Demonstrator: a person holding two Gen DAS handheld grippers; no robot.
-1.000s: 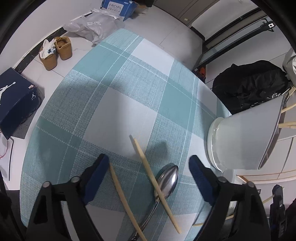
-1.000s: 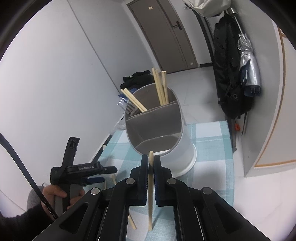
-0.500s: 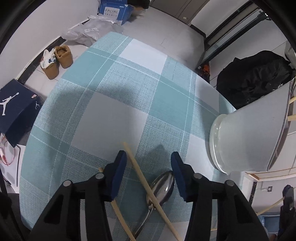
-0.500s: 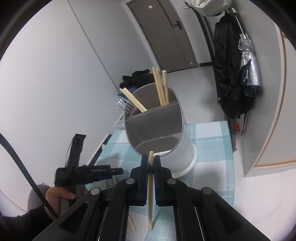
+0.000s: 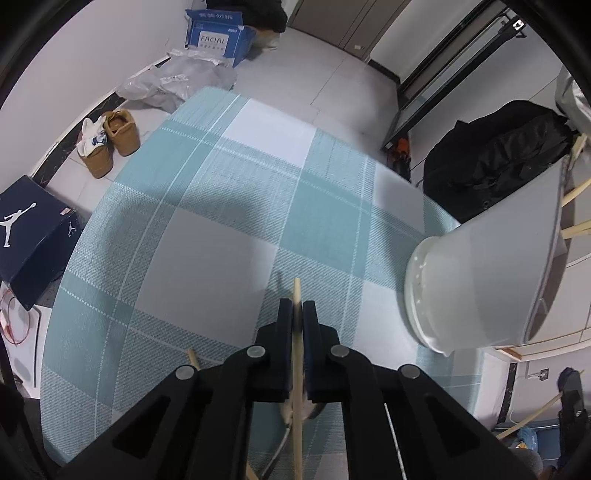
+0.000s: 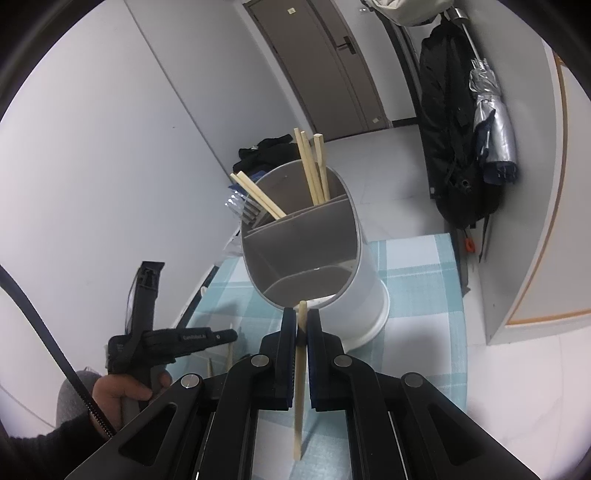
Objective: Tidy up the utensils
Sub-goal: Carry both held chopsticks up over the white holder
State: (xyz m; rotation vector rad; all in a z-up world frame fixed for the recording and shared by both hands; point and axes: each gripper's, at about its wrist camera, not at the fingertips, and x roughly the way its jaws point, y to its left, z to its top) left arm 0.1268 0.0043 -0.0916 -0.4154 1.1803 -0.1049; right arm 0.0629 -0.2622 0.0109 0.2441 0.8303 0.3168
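Both grippers are clamped on chopsticks, left gripper (image 5: 297, 310) on one chopstick (image 5: 297, 354) over the table's (image 5: 207, 258) near edge, right gripper (image 6: 302, 325) on another (image 6: 300, 373) before the holder (image 6: 332, 295); light, stiff and slippery, each seems best pinched mid-shaft.

On the floor at the far end, past the table, a blue cardboard box (image 5: 218, 31) carries the word "FACIAL" in white on its front; the line printed above it is too small to read. At the left, a dark navy shoebox (image 5: 31, 236) shows the white Jumpman logo. White lettering on the left gripper (image 6: 173, 341) is too blurred to read.
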